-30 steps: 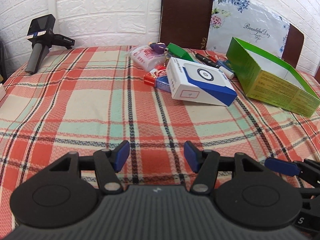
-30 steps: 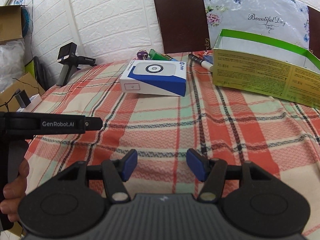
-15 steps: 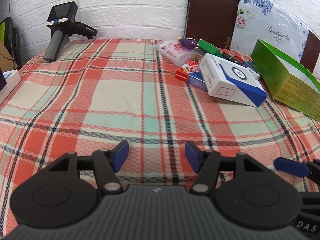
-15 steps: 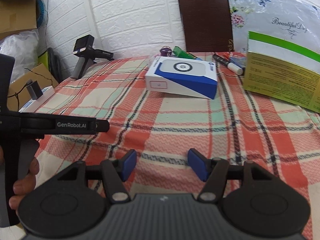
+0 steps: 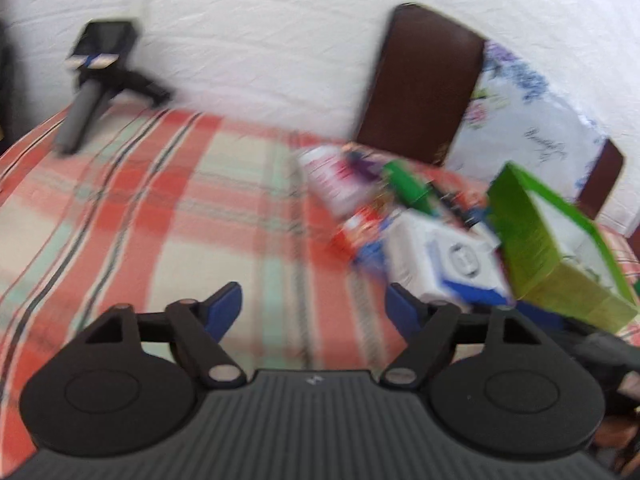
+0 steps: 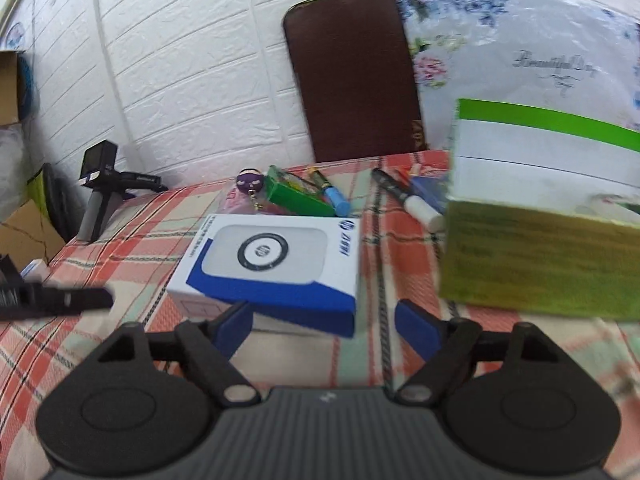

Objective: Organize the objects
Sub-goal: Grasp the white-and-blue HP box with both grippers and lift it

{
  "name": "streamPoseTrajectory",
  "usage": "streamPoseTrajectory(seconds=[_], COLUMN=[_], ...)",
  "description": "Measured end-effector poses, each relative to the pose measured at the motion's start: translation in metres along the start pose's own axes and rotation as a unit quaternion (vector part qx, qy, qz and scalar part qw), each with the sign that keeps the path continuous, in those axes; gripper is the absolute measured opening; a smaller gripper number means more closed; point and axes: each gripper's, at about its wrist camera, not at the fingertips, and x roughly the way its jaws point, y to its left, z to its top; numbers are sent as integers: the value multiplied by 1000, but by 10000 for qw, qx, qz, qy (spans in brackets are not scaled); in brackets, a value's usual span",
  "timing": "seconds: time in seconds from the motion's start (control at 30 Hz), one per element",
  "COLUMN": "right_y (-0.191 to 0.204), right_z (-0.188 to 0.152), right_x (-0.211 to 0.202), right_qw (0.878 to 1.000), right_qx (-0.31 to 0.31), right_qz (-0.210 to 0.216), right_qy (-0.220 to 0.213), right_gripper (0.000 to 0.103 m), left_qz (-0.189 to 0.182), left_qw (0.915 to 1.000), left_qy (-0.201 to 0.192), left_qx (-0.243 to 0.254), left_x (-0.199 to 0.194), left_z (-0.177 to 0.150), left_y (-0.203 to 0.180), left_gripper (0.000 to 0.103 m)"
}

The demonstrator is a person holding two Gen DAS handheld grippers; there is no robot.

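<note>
A white and blue box lies on the plaid tablecloth, just beyond my open, empty right gripper. It also shows blurred in the left wrist view. An open green carton stands to its right, also seen in the left wrist view. Behind the box lie a small green box, a purple keychain figure, markers and a red packet. My left gripper is open and empty above bare cloth, left of the pile.
A black handheld camera on a grey grip stands at the far left of the table, also in the right wrist view. A brown chair back with a floral cover stands behind the table. A white brick wall lies beyond.
Both grippers have moved forward toward the pile. The white and blue box now sits right in front of the right gripper. The left wrist view is motion-blurred. Both grippers stay open.
</note>
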Motion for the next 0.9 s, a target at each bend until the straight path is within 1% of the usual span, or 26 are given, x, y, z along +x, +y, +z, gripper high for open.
streamPoseTrajectory(seconds=[0.03, 0.1, 0.2, 0.23, 0.27, 0.3, 0.33, 0.37, 0.4, 0.47, 0.53, 0.6, 0.67, 0.8, 0.83, 0.87, 0.9], right_y=[3, 9, 19, 22, 26, 30, 34, 38, 43, 56, 72, 85, 102, 137, 144, 149, 154], right_z=[2, 2, 3, 2, 2, 2, 2, 3, 2, 0, -7, -16, -29, -56, -62, -65, -68], right_x=[5, 13, 23, 24, 25, 23, 21, 18, 15, 11, 5, -2, -9, -25, -28, -31, -32], right_qw=[9999, 9994, 9983, 9979, 9975, 9973, 9970, 9966, 9961, 9944, 9933, 9923, 9892, 9773, 9735, 9710, 9697], right_qx=[-123, -328, -530, -599, -659, -701, -738, -786, -848, -1007, -1073, -1009, -1071, -1504, -1660, -1800, -1905], right_qz=[18, 117, 197, 205, 215, 208, 206, 250, 252, 278, 355, 608, 870, 1329, 1410, 1432, 1406], right_qy=[-10, 9, 129, 130, 130, 110, 67, 31, 16, 132, 231, 369, 498, 684, 691, 658, 605], right_gripper=[84, 84, 84, 83, 82, 82, 81, 80, 80, 78, 78, 78, 78, 78, 80, 83, 85], left_qz=[-125, -308, -465, -496, -598, -794, -998, -1036, -946, -851, -750, -632, -501, -255, -229, -211, -179], left_qw=[9999, 9992, 9980, 9976, 9967, 9949, 9924, 9917, 9930, 9944, 9948, 9954, 9949, 9929, 9922, 9911, 9908], left_qy=[-8, 120, 412, 481, 534, 568, 612, 626, 585, 561, 603, 592, 592, 544, 536, 552, 515], left_qx=[93, 227, 127, 43, -82, -245, -388, -444, -387, -264, -322, -417, -639, -1023, -1106, -1193, -1238], left_x=[6, 23, 49, 55, 60, 61, 60, 55, 49, 35, 19, 1, -17, -49, -54, -57, -58], left_z=[6, 13, 17, 17, 17, 17, 16, 16, 15, 9, -1, -13, -26, -51, -54, -55, -54], left_y=[-8, -22, -27, -26, -21, -15, -12, -10, -9, -4, 7, 25, 46, 80, 85, 89, 93], left_gripper=[86, 86, 85, 83, 76, 70, 54, 54, 53, 53, 53, 53, 53, 54, 57, 63, 66])
